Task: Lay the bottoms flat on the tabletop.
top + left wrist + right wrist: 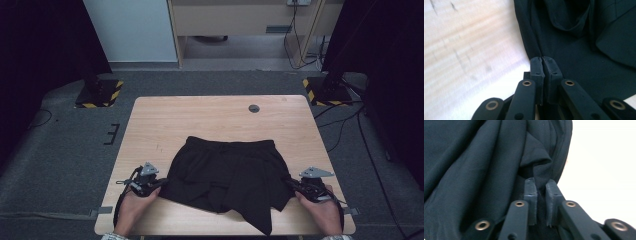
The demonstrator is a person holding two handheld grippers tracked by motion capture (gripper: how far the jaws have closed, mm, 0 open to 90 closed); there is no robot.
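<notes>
A pair of black shorts [227,170] lies rumpled on the near half of the wooden table [210,117], waistband toward the far side. My left gripper [161,184] sits at the garment's left edge, low on the tabletop. In the left gripper view its pads [536,67] are pressed together with the cloth's edge [534,47] pinched at their tips. My right gripper [291,184] is at the garment's right edge. In the right gripper view a fold of black cloth [541,173] is bunched between its pads [530,188], which clamp it.
A round cable hole [254,108] sits near the table's far edge. Two stand bases with yellow-black stripes [100,92] [326,90] rest on the floor beyond the far corners. One point of the cloth hangs toward the table's front edge [265,227].
</notes>
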